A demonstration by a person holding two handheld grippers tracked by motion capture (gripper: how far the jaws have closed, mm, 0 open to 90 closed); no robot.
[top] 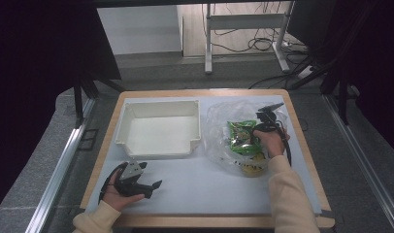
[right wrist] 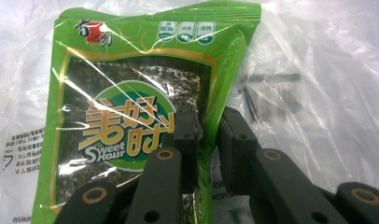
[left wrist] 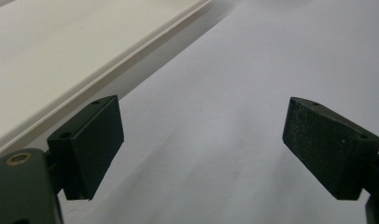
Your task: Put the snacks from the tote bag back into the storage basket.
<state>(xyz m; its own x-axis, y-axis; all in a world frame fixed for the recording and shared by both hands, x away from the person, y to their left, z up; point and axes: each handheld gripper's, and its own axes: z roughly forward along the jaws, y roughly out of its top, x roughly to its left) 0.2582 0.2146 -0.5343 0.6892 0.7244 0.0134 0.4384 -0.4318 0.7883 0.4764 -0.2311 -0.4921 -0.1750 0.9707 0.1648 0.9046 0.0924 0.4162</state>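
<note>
Right gripper (top: 269,116) nips the green snack packet (top: 241,136); left gripper (top: 137,180) waits released, well apart.

From above, the packet lies on the clear plastic bag (top: 219,145), right of the white tray (top: 158,127), just left of the right hand, its long axis running away from the person. Left gripper view: jaws spread wide over the bare white sheet (left wrist: 234,84), tray rim alongside. Right gripper view: the right gripper (right wrist: 208,135) pinches the packet's (right wrist: 131,102) right edge, seemingly through the film: glossy green, dark seaweed window, "Sweet Hour" label. Carrying it tray-ward looks like the next move.
</note>
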